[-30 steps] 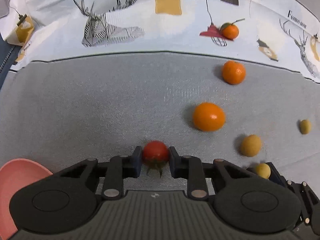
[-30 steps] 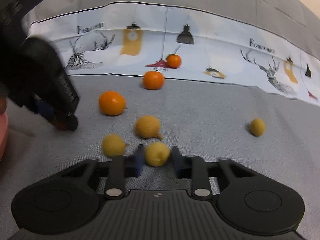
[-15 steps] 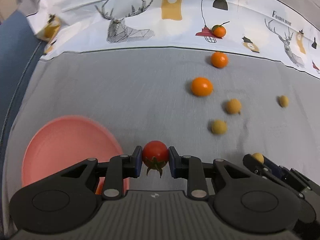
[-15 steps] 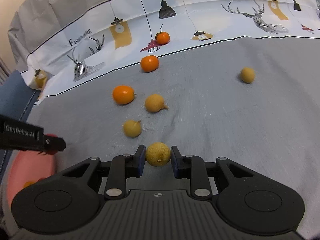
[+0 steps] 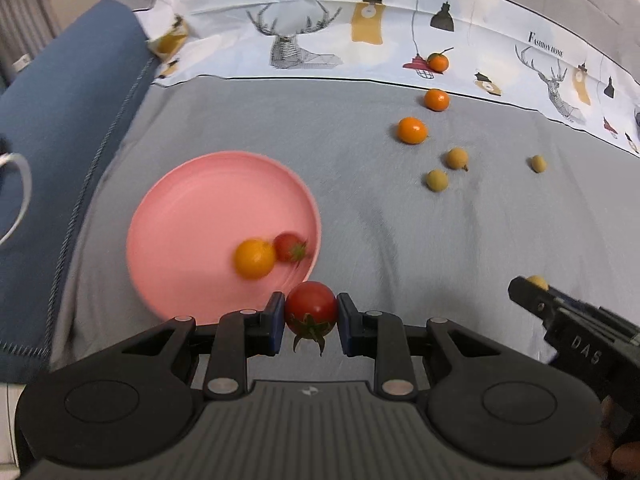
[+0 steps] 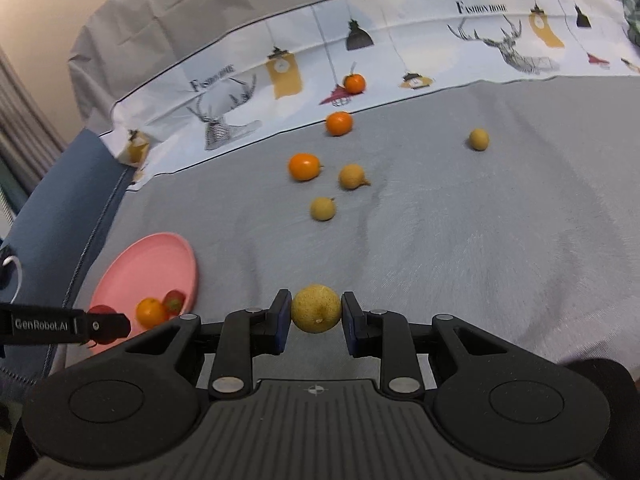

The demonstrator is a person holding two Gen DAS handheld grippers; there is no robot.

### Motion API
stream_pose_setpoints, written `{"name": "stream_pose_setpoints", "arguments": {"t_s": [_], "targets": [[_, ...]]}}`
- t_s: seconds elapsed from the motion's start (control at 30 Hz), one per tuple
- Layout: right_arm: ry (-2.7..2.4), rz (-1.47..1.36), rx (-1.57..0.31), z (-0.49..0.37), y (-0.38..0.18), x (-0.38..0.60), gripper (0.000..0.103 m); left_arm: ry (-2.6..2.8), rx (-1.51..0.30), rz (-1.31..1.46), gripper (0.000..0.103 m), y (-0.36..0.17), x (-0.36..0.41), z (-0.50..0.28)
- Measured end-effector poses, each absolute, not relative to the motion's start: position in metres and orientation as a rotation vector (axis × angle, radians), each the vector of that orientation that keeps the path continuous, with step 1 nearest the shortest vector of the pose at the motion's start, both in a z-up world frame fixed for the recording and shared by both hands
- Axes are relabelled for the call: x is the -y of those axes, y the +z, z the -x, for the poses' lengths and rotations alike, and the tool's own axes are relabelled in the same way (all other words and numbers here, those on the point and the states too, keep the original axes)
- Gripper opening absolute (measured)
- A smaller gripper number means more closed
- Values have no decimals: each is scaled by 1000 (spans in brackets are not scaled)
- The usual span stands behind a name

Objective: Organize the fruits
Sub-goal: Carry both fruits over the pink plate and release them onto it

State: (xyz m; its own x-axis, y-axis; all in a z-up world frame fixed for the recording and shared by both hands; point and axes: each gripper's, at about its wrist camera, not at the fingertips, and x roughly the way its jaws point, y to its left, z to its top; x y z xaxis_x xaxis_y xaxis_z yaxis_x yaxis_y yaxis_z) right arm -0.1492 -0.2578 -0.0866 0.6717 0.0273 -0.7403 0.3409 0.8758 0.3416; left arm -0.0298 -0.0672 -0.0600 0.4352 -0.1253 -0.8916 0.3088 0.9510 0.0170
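Red tomato [image 5: 311,309] and yellow fruit [image 6: 316,308], each clamped in a gripper above the grey cloth [image 5: 400,240].

Left gripper [image 5: 311,322] pinches the tomato between its blue pads, now at the near rim of the pink plate [image 5: 192,208]; half a second ago the plate showed only partly at the left. On the plate an orange fruit [image 5: 254,258] touches a second tomato [image 5: 289,246]. Right gripper [image 6: 316,318] stays closed on the yellow fruit, right of the plate. Three oranges and three yellow fruits remain loose on the cloth beyond.
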Motion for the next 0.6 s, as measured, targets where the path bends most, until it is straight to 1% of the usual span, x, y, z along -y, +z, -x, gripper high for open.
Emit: {"name": "stream_pose_setpoints", "arguments": {"t_s": [0.27,0.6], "targets": [[-81,-464,-794,179,-50,218,28,-216,-1041,-110,30,-33,19,67],[-1,-338,-711,208,-7,166,28,-169,-967,-35,30,2,-29,108]]}}
